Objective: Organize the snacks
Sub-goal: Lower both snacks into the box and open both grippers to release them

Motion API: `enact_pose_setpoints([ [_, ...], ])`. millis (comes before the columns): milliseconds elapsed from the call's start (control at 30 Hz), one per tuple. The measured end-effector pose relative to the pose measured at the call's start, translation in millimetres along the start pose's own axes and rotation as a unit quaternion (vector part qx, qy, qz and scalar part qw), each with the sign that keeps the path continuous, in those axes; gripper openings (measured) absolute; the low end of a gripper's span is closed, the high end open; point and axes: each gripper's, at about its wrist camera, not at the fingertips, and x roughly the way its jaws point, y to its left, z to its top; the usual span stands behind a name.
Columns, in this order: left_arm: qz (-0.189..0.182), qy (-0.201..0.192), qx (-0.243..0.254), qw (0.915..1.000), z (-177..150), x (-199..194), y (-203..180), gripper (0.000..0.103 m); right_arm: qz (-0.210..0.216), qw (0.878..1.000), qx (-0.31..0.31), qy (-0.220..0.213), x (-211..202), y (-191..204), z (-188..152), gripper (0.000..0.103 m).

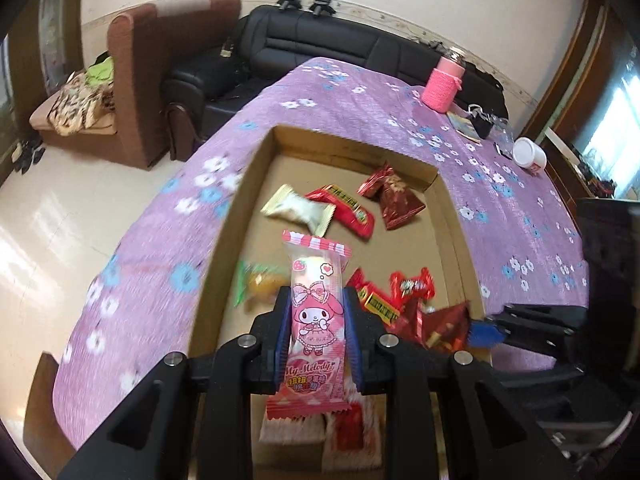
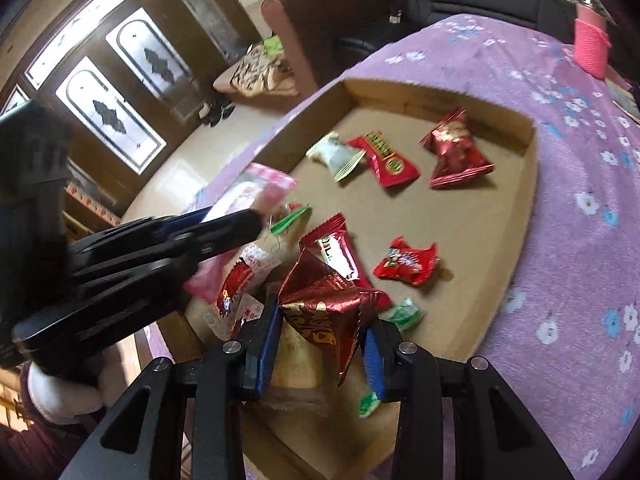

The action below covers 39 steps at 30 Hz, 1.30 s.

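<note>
My left gripper point(image 1: 316, 320) is shut on a pink My Melody snack packet point(image 1: 318, 312), held above the near end of a shallow cardboard tray point(image 1: 248, 184). My right gripper point(image 2: 326, 340) is shut on a dark red foil snack packet point(image 2: 324, 312), also above the tray's near end point(image 2: 520, 216). The left gripper with its pink packet point(image 2: 256, 192) shows at the left of the right wrist view. The right gripper's blue fingertip point(image 1: 486, 332) shows at the right of the left wrist view. Several wrapped snacks lie in the tray: a cream packet point(image 1: 298, 210), a red bar point(image 1: 348, 210), a dark red foil pack point(image 1: 396, 196).
The tray sits on a purple floral tablecloth point(image 1: 360, 100). A pink bottle point(image 1: 442, 82), a white cup point(image 1: 530, 154) and small items stand at the table's far right. A black sofa point(image 1: 320, 44) and a brown armchair point(image 1: 160, 72) stand beyond the table.
</note>
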Motion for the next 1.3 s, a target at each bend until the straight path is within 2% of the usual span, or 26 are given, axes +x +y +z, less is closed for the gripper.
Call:
enact_pose_setpoints([
  [167, 0.008, 0.025, -0.002, 0.9997, -5.3, 16.5, 2.5, 0.023, -0.044, 0.999, 0.025, -0.017, 8.9, -18.9, 18.0, 0.041],
  [267, 0.011, 0.025, -0.001, 0.9996, -1.0, 24.5, 1.6, 0.023, -0.074, 0.996, 0.036, -0.038, -0.2, -27.9, 25.6, 0.040],
  [400, 0.010, -0.017, -0.015, 0.9997, 7.0, 1.4, 8.1, 0.023, -0.022, 0.999, 0.023, -0.031, -18.5, -10.1, 15.7, 0.041],
  [567, 0.020, -0.062, -0.026, 0.9975, -0.1, -36.7, 21.3, 0.023, 0.042, 0.998, -0.046, 0.031, -5.4, 42.2, -10.3, 0.041],
  [667, 0.017, -0.065, -0.037, 0.9971, -5.8, -43.2, 29.2, 0.023, 0.032, 0.995, -0.072, 0.058, 18.5, 58.3, -15.2, 0.040],
  [733, 0.019, -0.061, -0.040, 0.9972, -8.5, -41.4, 31.2, 0.023, 0.027, 0.996, -0.070, 0.050, 24.1, 55.6, -9.1, 0.039],
  [867, 0.014, -0.053, -0.044, 0.9975, -11.7, -35.4, 33.6, 0.023, -0.043, 0.998, -0.050, 0.016, 18.4, 32.8, 5.5, 0.034],
  [1067, -0.004, -0.038, -0.035, 0.9987, -4.9, -17.9, 22.6, 0.024, -0.094, 0.996, 0.004, -0.001, -1.5, -10.7, 4.4, 0.033],
  [1100, -0.004, -0.037, -0.031, 0.9988, -0.9, -14.3, 18.9, 0.024, -0.090, 0.996, 0.011, -0.005, -5.7, -14.2, 7.3, 0.033],
  [1167, -0.002, -0.040, -0.027, 0.9988, 7.3, -8.5, 15.2, 0.036, -0.063, 0.997, 0.037, -0.032, -16.4, -20.6, 11.4, 0.033],
  [1233, 0.005, -0.046, -0.032, 0.9984, 22.1, 0.4, 12.4, 0.041, -0.042, 0.996, 0.057, -0.055, -22.6, -25.4, 18.6, 0.033],
  [1300, 0.023, -0.039, -0.027, 0.9986, 38.3, 16.1, 8.8, 0.041, -0.035, 0.995, 0.062, -0.068, -22.4, -22.2, 25.8, 0.033],
])
